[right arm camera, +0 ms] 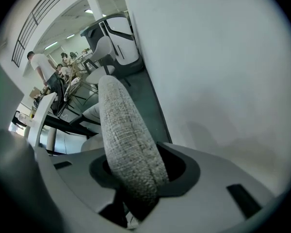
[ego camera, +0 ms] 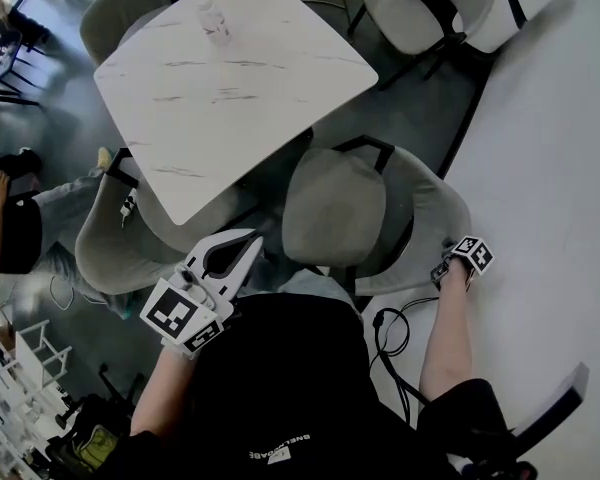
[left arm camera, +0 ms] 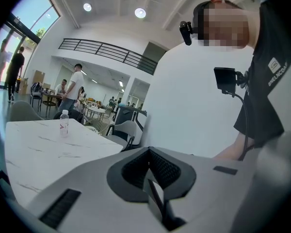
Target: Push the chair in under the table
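While one white marble table (ego camera: 230, 78) fills the far middle of the head view, five grey chairs ring it. The one that matters, the chair (ego camera: 335, 208), sits at the table's near right edge. Its seat is just beside the tabletop and not under it, with a thin strip of dark floor (ego camera: 280, 168) showing between them. The four other chairs (ego camera: 130, 238) stand one at the near left, one at the far left and two at the far right. Behind the chair's curved backrest rim (right arm camera: 123, 130) a white wall (ego camera: 550, 168) runs close along the right, so room is tight on that side. Two claws are in play. The right gripper (ego camera: 465, 258) points steeply down and is clamped on that fabric rim, which fills the space between its jaws. The left gripper (ego camera: 235, 248) hangs over the near left, its jaws pressed together with nothing in them. One clear bottle (ego camera: 216, 23) stands upright on the table's far side, and how full it is I cannot tell. One black cable (ego camera: 390, 338) loops on the ground near the person's right arm.
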A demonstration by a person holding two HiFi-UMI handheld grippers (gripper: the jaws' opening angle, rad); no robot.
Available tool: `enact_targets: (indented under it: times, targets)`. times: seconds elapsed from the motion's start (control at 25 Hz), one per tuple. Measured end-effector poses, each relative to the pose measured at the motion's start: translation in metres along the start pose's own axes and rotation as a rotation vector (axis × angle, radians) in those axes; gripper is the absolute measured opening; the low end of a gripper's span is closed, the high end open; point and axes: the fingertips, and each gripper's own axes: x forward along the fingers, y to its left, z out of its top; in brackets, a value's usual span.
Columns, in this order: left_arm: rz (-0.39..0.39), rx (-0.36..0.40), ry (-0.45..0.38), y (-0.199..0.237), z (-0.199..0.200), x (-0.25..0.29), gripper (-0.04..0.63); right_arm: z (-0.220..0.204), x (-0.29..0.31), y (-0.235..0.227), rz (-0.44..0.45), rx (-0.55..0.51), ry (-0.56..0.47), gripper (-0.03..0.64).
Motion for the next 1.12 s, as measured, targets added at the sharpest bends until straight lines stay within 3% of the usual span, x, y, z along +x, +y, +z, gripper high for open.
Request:
enact_targets:
  times: [0.72, 1.12]
  targets:
    - [0.003, -0.014, -0.013, 0.013, -0.001, -0.016, 0.003, -0.034, -0.002, 0.077, -0.006, 0.137, -0.066, 0.155]
    - [0.025, -0.026, -0.023, 0.02, -0.002, -0.03, 0.003, -0.061, -0.007, 0.119, 0.028, 0.271, -0.088, 0.155]
